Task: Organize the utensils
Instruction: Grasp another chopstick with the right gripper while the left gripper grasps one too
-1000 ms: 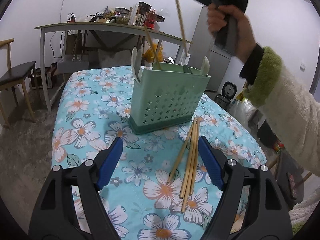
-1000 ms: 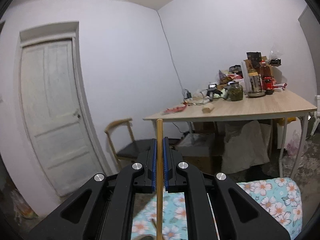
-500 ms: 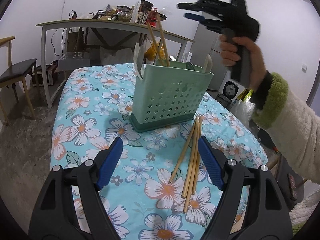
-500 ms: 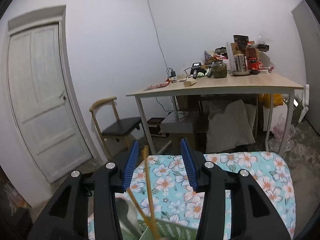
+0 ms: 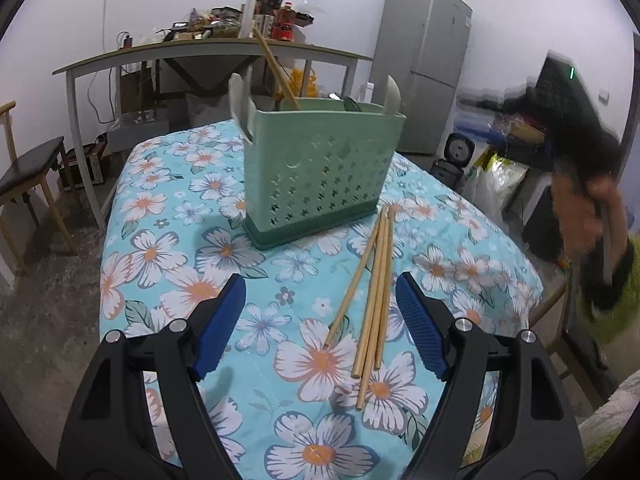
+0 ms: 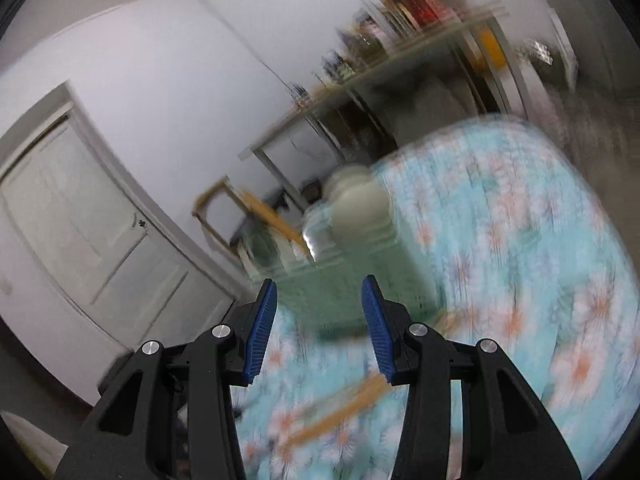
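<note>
Chopsticks (image 5: 374, 300), four loose wooden sticks, lying in a near-parallel bundle on flowered cloth of table (image 5: 168, 248), one splayed a little to the left; far ends almost at the base of green utensil holder (image 5: 320, 176), near ends between the blue pads of left gripper (image 5: 320, 328); left gripper parted wide, nothing clamped, pads (image 5: 220, 324) apart from the sticks and above the cloth; utensil holder upright near the middle of the table, star-shaped holes in its wall, pale spoon handles (image 5: 240, 104) poking over its rim at both ends, slanted chopstick (image 5: 276, 68) leaning out of its top toward the left; right gripper (image 6: 318, 320) tilted and heavily blurred, jaws standing part-way apart with empty air between them, aimed at the holder's top; same gripper seen from the left wrist as a dark smear at far right, held in person's hand (image 5: 580, 208); behind, cluttered side table (image 5: 216, 46), grey fridge (image 5: 424, 64), wooden chair (image 5: 28, 168), white door (image 6: 80, 216).
</note>
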